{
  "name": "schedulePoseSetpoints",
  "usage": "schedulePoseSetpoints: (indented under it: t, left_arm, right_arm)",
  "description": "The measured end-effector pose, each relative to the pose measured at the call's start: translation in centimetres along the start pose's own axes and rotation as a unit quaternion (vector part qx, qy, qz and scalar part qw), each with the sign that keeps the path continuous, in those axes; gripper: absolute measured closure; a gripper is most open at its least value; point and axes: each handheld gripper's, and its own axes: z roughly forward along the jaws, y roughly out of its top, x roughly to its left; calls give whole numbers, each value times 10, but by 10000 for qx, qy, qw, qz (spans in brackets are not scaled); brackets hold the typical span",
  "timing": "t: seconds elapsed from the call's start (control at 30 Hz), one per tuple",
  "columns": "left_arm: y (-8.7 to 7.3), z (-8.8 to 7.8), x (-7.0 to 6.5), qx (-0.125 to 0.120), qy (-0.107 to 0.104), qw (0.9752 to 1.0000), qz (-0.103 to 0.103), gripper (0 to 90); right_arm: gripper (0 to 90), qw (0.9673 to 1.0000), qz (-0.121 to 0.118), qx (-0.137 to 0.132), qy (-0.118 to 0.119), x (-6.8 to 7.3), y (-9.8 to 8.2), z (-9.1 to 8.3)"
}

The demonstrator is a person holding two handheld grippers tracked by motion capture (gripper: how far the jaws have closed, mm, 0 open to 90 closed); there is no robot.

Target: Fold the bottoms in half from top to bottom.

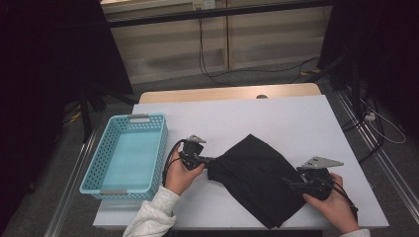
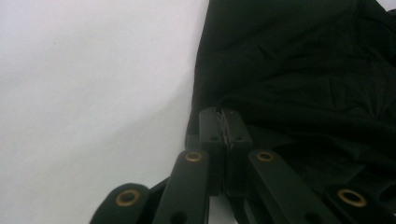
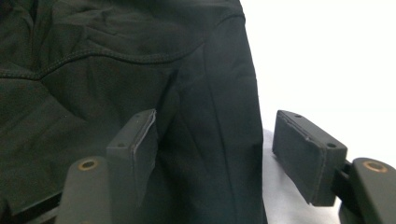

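The black cloth lies flat on the white bench, to the right of the blue basket. Its long way runs on a slant, from the corner near the basket down to a corner at the bench's near edge. One point aims away from the person.

The basket sits at the left side of the bench, apart from the cloth. It has nothing in it.

The left claw sits between the basket and the cloth. Its jaws are pressed together on the cloth's edge.

The right claw is at the far side of the cloth from the basket. Its jaws stand apart, with a fold of cloth between them, not squeezed.

The cloth is very dark, so its folds are hard to see. The person's sleeve is cut off at the bottom.
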Motion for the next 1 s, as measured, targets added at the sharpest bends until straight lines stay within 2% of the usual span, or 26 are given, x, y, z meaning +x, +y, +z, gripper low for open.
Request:
schedulePoseSetpoints:
  t: [0.17,0.33,0.4,0.47,0.53,0.57,0.6,0.7,0.77,0.83,0.9,0.93,0.97,1.0]
  left_arm:
    - [-4,-17,1,-248,-1,9997,35,895]
    - [-17,-20,5,-96,38,9999,8,870]
    - [-18,-22,8,-120,119,9998,-114,806]
    - [-15,-24,9,-205,49,9996,-196,742]
    - [-10,-23,7,-331,75,9992,-228,555]
    - [-8,-21,7,-404,140,9989,-179,493]
    - [-5,-18,7,-419,199,9988,-127,470]
    - [1,-7,10,-490,268,9982,-199,408]
    - [1,0,11,-387,268,9986,-255,364]
    - [-2,6,10,-213,337,9990,-206,313]
    - [-7,8,10,19,335,9994,-119,321]
    - [-10,8,10,80,283,9994,-164,358]
    - [-12,7,8,126,318,9993,-156,361]
    - [-15,6,7,140,321,9994,-79,361]
  right_arm:
    - [302,10000,23,-18,-25,1,-1,0]
    - [296,10000,18,-34,-54,1,-1,0]
    - [296,10000,16,-39,-60,2,-1,0]
    - [296,10000,21,-46,-64,2,-2,0]
    - [296,10000,13,-68,-69,2,-2,0]
    - [296,9999,28,-82,-71,2,-2,0]
    - [296,9999,28,-87,-72,2,-3,0]
    - [296,9999,46,-81,-78,2,-3,0]
    - [296,9999,39,-84,-80,2,-3,0]
    - [296,9999,38,-90,-77,2,-3,0]
    - [296,9999,38,-94,-76,2,-3,0]
    - [296,9999,39,-95,-74,2,-3,0]
    - [295,9999,40,-96,-72,2,-3,0]
    - [296,9999,40,-95,-73,2,-3,0]
